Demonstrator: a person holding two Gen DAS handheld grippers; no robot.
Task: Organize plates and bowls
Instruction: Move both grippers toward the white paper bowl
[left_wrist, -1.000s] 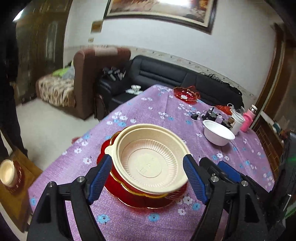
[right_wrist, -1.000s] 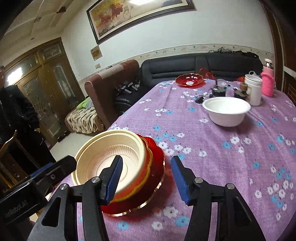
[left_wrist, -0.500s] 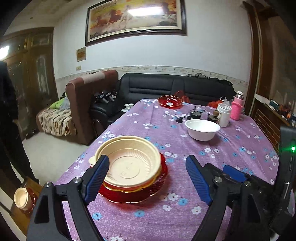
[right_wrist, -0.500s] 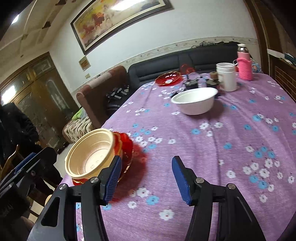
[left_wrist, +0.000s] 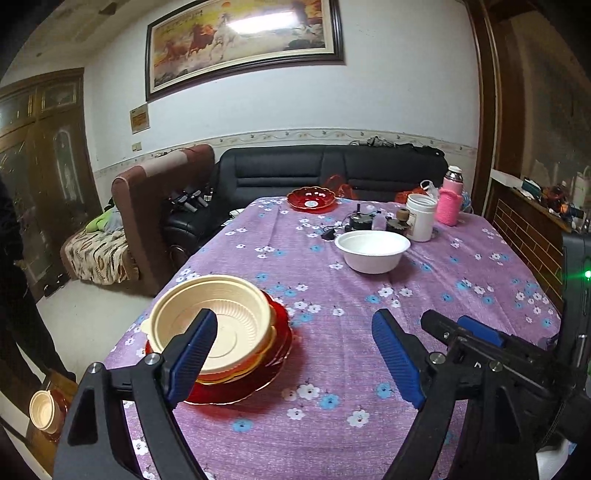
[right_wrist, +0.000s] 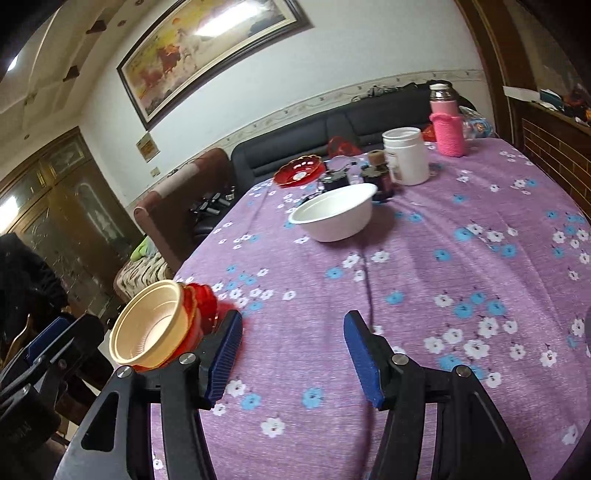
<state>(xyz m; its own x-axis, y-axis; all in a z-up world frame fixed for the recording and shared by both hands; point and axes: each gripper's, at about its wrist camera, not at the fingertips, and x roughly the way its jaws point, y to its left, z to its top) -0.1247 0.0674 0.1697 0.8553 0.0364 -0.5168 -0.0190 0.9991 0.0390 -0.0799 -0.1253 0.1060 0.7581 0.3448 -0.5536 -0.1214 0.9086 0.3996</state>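
Note:
A cream plastic bowl sits stacked on red plates at the near left of the purple flowered table; the stack also shows in the right wrist view. A white bowl stands further back in the middle, and shows in the right wrist view too. A red dish sits at the far end. My left gripper is open and empty, just behind and to the right of the stack. My right gripper is open and empty over bare cloth.
A white jar, a pink flask and small dark items crowd the far right of the table. A black sofa and brown armchair stand beyond. A low stand with another cream bowl is at the lower left.
Both grippers have drawn back and up from the stack and turned to the right. The cream bowl stays on the red plates. The white bowl now sits more central in both views.

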